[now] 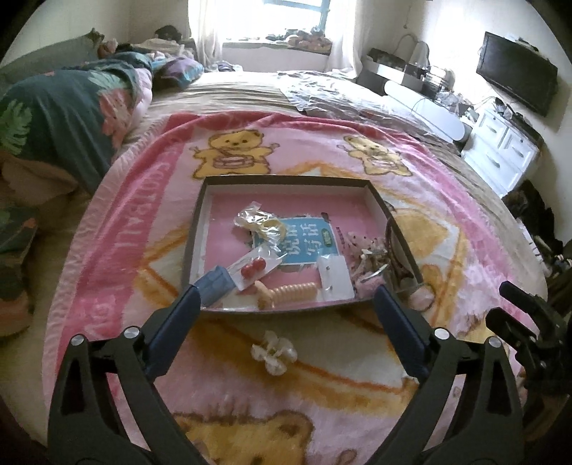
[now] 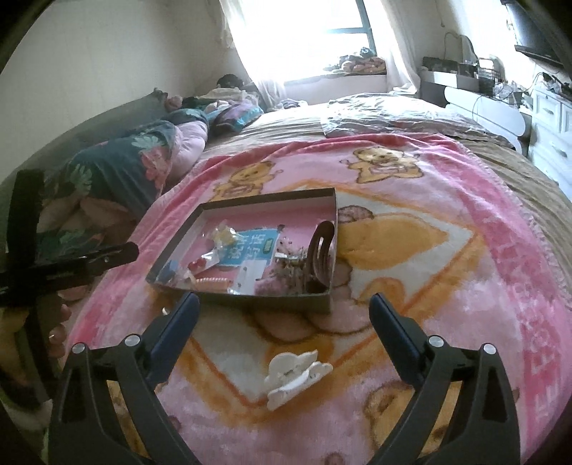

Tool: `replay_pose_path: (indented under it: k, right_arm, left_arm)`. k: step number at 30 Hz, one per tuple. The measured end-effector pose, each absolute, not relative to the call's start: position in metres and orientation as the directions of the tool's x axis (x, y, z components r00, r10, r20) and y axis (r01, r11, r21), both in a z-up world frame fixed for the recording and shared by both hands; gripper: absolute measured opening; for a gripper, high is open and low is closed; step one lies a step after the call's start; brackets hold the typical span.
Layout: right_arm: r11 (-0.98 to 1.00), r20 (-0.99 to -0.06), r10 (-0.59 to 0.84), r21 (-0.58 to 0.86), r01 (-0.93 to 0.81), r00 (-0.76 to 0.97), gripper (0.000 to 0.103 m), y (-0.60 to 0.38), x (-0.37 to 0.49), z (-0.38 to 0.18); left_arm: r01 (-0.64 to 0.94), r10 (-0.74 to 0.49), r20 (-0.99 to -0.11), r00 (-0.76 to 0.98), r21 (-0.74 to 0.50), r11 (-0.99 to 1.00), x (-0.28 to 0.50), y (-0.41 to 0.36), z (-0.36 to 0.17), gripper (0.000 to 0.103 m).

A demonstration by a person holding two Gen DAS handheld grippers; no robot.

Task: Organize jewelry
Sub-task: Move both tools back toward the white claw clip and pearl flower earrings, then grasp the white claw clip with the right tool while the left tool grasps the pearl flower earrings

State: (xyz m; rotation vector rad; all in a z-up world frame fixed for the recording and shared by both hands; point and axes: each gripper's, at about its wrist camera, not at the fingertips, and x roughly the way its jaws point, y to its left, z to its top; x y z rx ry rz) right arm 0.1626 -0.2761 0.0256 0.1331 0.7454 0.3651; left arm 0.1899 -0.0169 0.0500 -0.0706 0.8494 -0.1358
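White clip [image 2: 295,375] lies on the pink bear blanket [image 1: 143,229], just short of the box [image 1: 286,180] holding bagged trinkets. Left gripper [image 1: 286,300] and right gripper [image 2: 284,304] both stand wide, holding nothing. Blanket covers a bed [image 1: 243,89]; floral quilt [image 1: 60,118] at left, window [image 1: 268,18] beyond, white dresser [image 1: 500,150] at right.

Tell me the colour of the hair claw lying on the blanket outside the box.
White; the hair claw shows best in the right wrist view.
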Motion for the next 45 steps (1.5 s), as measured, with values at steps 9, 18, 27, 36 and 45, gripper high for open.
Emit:
replay_pose_path:
  k: [9, 18, 27, 36, 45]
  right_arm:
    - [0.928, -0.678, 0.372, 0.248, -0.279, 0.633, 0.095, -0.270, 0.147, 0.004]
    - [0.927, -0.752, 0.373, 0.278, -0.251, 0.544, 0.095, -0.262, 0.147, -0.035]
    - [0.922, -0.795, 0.387, 0.337, -0.191, 0.467, 0.095, -0.253, 0.164, -0.072]
    - [0.923, -0.796, 0.385, 0.332, -0.194, 0.467, 0.062, -0.245, 0.181, -0.086]
    - [0.880, -0.773, 0.466, 0.357, -0.312, 0.431, 0.040, -0.235, 0.170, -0.076]
  left_arm:
    - [0.081, -0.127, -0.753, 0.645, -0.097, 0.992, 0.171, -0.013, 0.038, 0.091]
    - [0.060, -0.090, -0.798, 0.596, -0.068, 0.996, 0.163, -0.006, 0.002, 0.091]
    - [0.055, -0.099, -0.842, 0.531, -0.082, 0.995, 0.161, -0.001, -0.036, 0.091]
    - [0.061, -0.147, -0.859, 0.490, -0.134, 0.989, 0.175, -0.002, -0.058, 0.091]
    - [0.063, -0.165, -0.865, 0.475, -0.154, 0.986, 0.196, -0.015, -0.070, 0.075]
